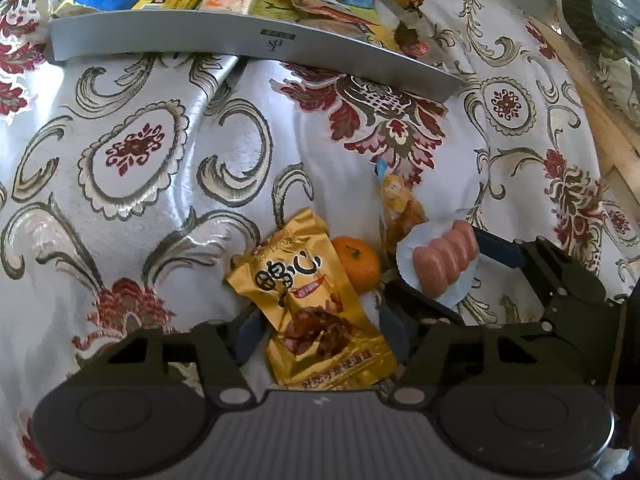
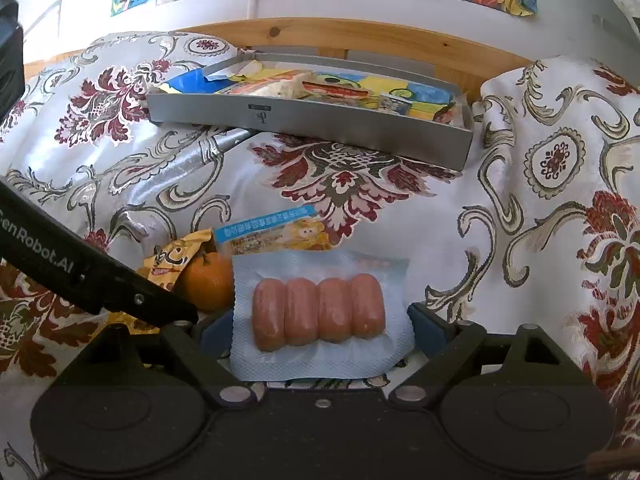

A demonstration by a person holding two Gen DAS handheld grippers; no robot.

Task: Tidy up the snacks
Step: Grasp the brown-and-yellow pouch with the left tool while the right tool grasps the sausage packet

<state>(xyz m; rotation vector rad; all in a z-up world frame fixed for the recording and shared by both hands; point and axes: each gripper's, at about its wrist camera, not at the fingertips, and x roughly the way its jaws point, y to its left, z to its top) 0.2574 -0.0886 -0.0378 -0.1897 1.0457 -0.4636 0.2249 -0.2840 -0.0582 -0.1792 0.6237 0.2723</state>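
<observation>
A gold snack packet (image 1: 312,312) lies on the patterned cloth between the fingers of my left gripper (image 1: 320,332), which is open with a small gap on each side. Behind it sit a mandarin (image 1: 358,266) and a yellow packet with a blue strip (image 1: 400,208). My right gripper (image 2: 322,330) is shut on a white pack of pink sausages (image 2: 320,308), its pads pressing both edges. The left wrist view shows that sausage pack (image 1: 444,260) tilted up off the cloth. A grey tray (image 2: 320,124) holding several snack packets stands further back.
The floral cloth (image 2: 360,184) covers a bed and bunches into a high fold at the right (image 2: 560,160). A wooden bed frame (image 2: 360,36) runs behind the tray, and paintings hang on the wall. One left gripper finger (image 2: 160,304) reaches in beside the mandarin (image 2: 210,284).
</observation>
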